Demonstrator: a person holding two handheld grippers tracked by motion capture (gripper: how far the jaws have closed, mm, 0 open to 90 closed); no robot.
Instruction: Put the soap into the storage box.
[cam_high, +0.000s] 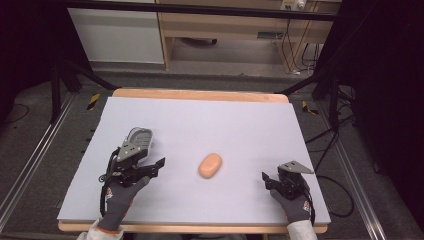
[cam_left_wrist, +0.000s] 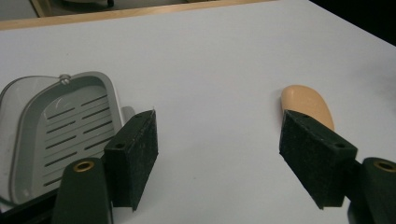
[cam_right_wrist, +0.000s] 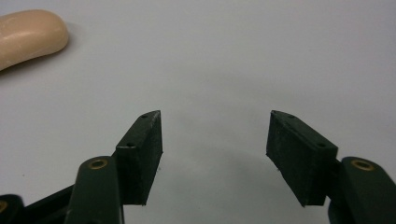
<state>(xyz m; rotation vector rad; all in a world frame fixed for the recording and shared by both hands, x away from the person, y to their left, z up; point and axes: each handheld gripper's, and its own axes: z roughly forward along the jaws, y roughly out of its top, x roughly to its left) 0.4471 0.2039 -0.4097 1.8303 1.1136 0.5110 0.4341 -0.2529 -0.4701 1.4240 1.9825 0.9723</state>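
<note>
on the table (cam_high: 210, 120), a smooth rounded peach soap bar (cam_high: 210, 165)

Even overhead light brightens the bench (cam_high: 200, 120); surroundings fall dark. Shadows stay soft and faint, and close claw pads look slightly blurred.

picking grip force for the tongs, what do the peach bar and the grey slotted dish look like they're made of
The peach bar looks like a solid bar of soap: smooth, matte and waxy, with rounded edges. It could also be moulded plastic. The grey slotted dish looks like hard moulded plastic, with a satin sheen, crisp drain slots and a thin, even rim.
</note>
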